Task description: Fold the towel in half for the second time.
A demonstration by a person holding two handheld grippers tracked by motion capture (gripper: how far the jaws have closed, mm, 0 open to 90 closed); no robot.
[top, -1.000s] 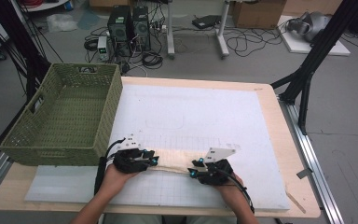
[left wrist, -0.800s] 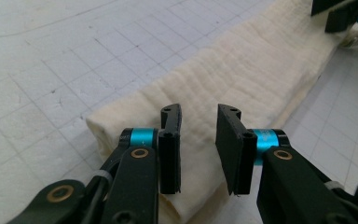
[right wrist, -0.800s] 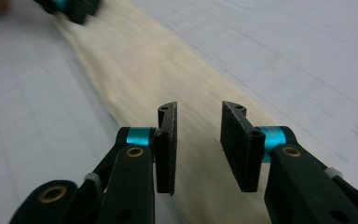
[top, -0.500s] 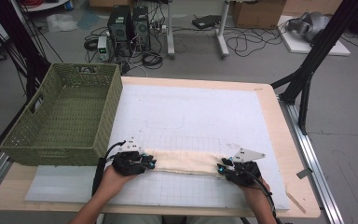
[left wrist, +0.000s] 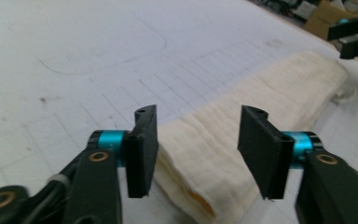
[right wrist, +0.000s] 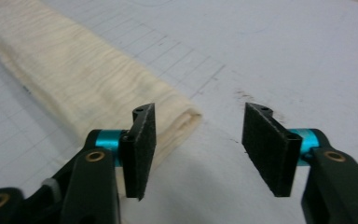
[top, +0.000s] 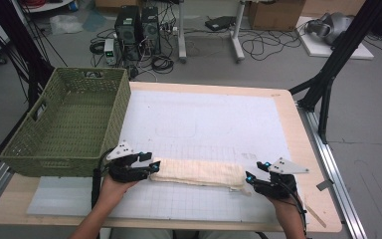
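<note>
A cream cloth [top: 199,173], folded into a long narrow strip, lies flat on the white mat near the table's front. My left gripper [top: 151,167] sits at its left end. In the left gripper view the jaws [left wrist: 196,149] stand apart with the cloth's end [left wrist: 261,98] lying between them, pads not pressing it. My right gripper [top: 251,178] is at the right end. In its own view the jaws [right wrist: 198,149] are apart and the cloth's end [right wrist: 84,74] lies beside the left pad. Both pairs of jaws have just been opening.
A green wicker basket [top: 64,124] stands at the table's left, close behind my left hand. The white gridded mat [top: 209,119] covers most of the wooden table [top: 308,149]. Computers and cables lie on the floor beyond the far edge.
My right hand moved to the right and drew the cloth out into a long strip. Both grippers then opened and let go of its ends.
</note>
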